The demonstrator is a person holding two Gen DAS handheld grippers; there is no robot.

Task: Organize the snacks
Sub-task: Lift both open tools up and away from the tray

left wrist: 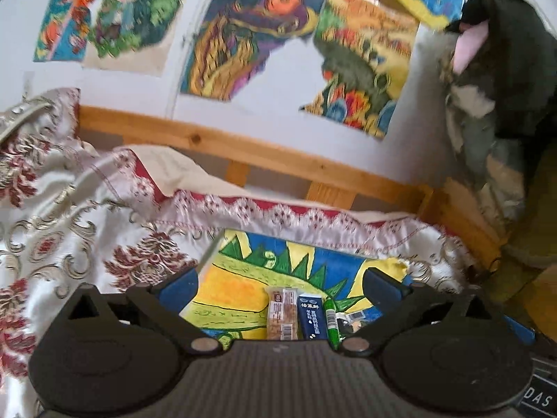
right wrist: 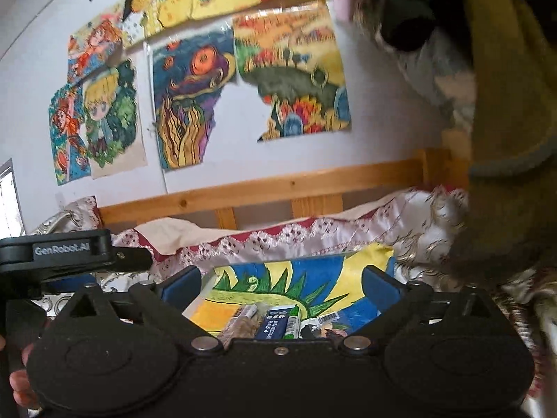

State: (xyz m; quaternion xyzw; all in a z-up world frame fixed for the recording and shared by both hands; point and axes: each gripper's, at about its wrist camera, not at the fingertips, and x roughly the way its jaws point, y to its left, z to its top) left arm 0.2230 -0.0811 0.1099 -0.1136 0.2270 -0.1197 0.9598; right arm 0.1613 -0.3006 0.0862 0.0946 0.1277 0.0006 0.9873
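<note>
Three snacks lie side by side just beyond your tongs: a clear-wrapped grain bar (left wrist: 281,317) on the left, a dark blue packet (left wrist: 311,317) in the middle and a slim green stick (left wrist: 330,320) on the right, edges nearly touching, which reads as a row laid out on purpose. Both your left tongs (left wrist: 282,287) and right tongs (right wrist: 282,284) stand wide open with nothing between the blue pads, held above the row, not on it. One bright dragon drawing (left wrist: 243,278) lies under the snacks, seemingly as their mat, on the patterned bedspread (left wrist: 87,216). Farther off runs one wooden bed rail (left wrist: 243,149), then the wall with its several children's paintings (left wrist: 243,35).
</note>
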